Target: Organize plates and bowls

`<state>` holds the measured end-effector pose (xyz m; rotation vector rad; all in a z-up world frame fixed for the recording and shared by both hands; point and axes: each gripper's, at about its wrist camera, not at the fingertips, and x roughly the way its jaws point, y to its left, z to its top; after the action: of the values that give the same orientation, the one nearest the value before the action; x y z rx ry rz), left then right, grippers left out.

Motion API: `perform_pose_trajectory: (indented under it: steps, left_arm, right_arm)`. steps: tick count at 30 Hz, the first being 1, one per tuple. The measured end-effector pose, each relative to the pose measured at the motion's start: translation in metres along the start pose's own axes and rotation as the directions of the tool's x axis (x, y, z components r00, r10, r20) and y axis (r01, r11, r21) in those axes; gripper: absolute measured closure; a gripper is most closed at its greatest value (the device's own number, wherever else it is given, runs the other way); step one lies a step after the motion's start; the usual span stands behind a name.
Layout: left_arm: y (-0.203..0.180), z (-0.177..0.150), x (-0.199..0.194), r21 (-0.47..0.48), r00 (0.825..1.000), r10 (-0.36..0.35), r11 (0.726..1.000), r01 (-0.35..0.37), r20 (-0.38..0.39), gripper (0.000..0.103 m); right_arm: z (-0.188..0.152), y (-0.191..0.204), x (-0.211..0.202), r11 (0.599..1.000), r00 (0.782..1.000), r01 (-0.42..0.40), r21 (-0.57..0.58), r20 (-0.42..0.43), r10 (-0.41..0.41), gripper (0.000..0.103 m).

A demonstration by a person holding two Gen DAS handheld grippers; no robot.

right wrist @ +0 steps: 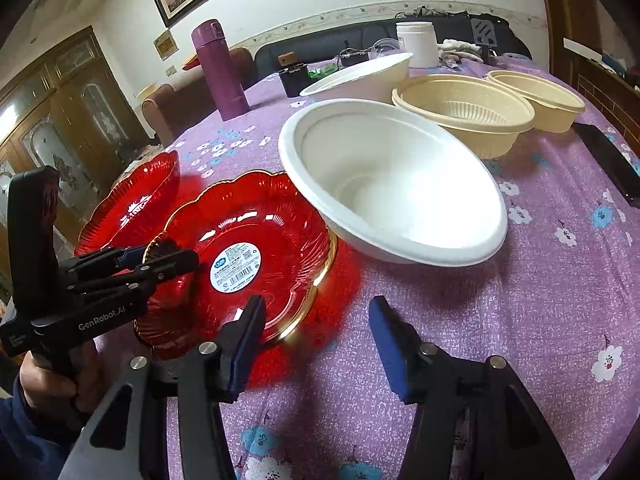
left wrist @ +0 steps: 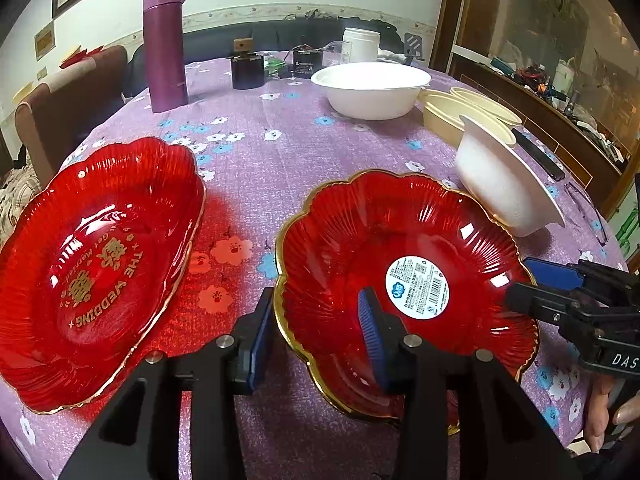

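Two ribbed red plates, scalloped and gold-rimmed, lie side by side on the bench (left wrist: pixel 280 152). The left claw (left wrist: pixel 316 332) straddles the near rim of the stickered plate (left wrist: pixel 400 292), jaws parted (not clamped). The right claw (right wrist: pixel 316 344) hovers open over cloth. Beyond, a smooth white bowl (right wrist: pixel 396 192) tilts against that plate; the lettered plate (left wrist: pixel 96 264) sits apart.

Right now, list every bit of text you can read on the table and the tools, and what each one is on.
"THE WEDDING", gold, on the left red plate; its smaller gold lettering and characters are unclear.
"GenRobot.AI" on the left gripper body.
"DAS", cut off, on the right gripper body.
White sticker on the right red plate: print too small to read.
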<state>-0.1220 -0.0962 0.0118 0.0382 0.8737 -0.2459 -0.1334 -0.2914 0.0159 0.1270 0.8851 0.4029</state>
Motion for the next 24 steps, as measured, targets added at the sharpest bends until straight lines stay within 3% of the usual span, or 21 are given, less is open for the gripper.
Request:
perform_pose_trajectory:
  steps: [5,12,14,24]
  left_arm:
    - [0.001,0.001,0.001,-0.011,1.0,0.022,1.0,-0.022,0.002,0.063]
    - [-0.004,0.001,-0.001,0.011,0.998,0.059,0.998,-0.059,0.022,0.073]
    - [-0.003,0.001,0.0,0.005,0.998,0.053,0.999,-0.053,0.019,0.073]
    - [-0.007,0.001,0.001,0.018,0.996,0.089,0.996,-0.089,0.016,0.071]
  right_arm:
    - [0.0,-0.004,0.0,1.0,1.0,0.004,0.029,-0.001,-0.004,0.046]
    - [0.003,0.004,0.004,1.0,1.0,-0.015,-0.001,-0.008,0.015,0.073]
    - [0.004,0.007,0.004,1.0,1.0,-0.021,-0.012,-0.01,0.021,0.076]
    - [0.005,-0.001,0.005,0.997,0.997,-0.075,0.029,-0.023,0.075,0.075]
